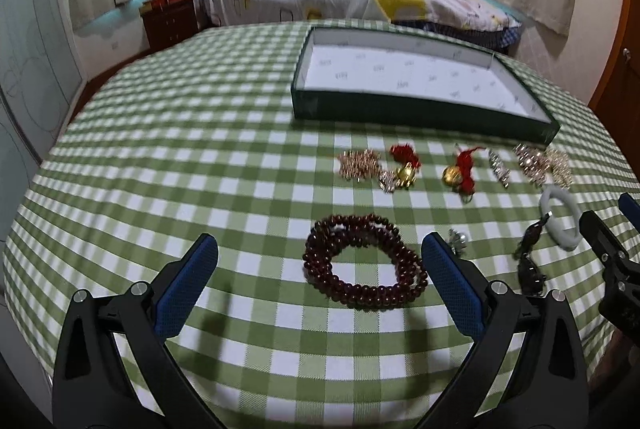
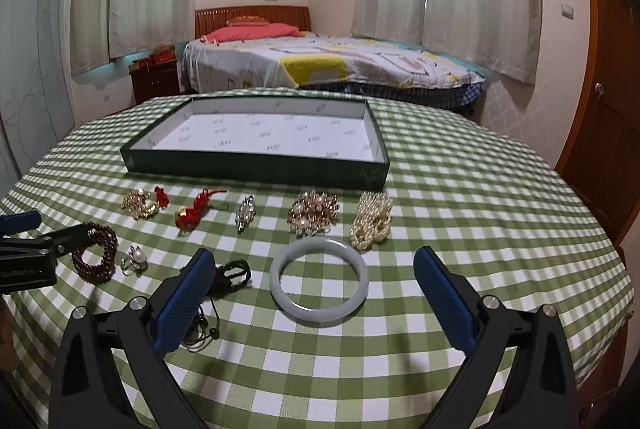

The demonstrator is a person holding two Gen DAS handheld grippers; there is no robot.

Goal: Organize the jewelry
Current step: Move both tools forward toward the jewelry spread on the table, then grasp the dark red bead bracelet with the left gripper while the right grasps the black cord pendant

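Observation:
A dark red bead bracelet [image 1: 363, 261] lies on the green checked tablecloth, between the spread fingers of my open left gripper [image 1: 318, 249]. My open right gripper [image 2: 312, 263] straddles a pale jade bangle [image 2: 319, 280] lying flat. A dark green tray [image 2: 256, 169] with a white printed lining stands empty behind a row of jewelry: gold clusters [image 2: 313, 213], pearl pieces [image 2: 372, 221], red knotted charms with gold bells [image 2: 192, 211], and a silver clip [image 2: 245, 213]. A black cord piece [image 2: 232, 275] lies by the right gripper's left finger, and a small silver ring [image 2: 134, 259] sits beside the beads.
The round table [image 2: 500, 229] drops off close behind both grippers and at the right. The left gripper [image 2: 28, 253] shows at the right wrist view's left edge. A bed [image 2: 320, 61], a nightstand and curtained windows stand beyond the table.

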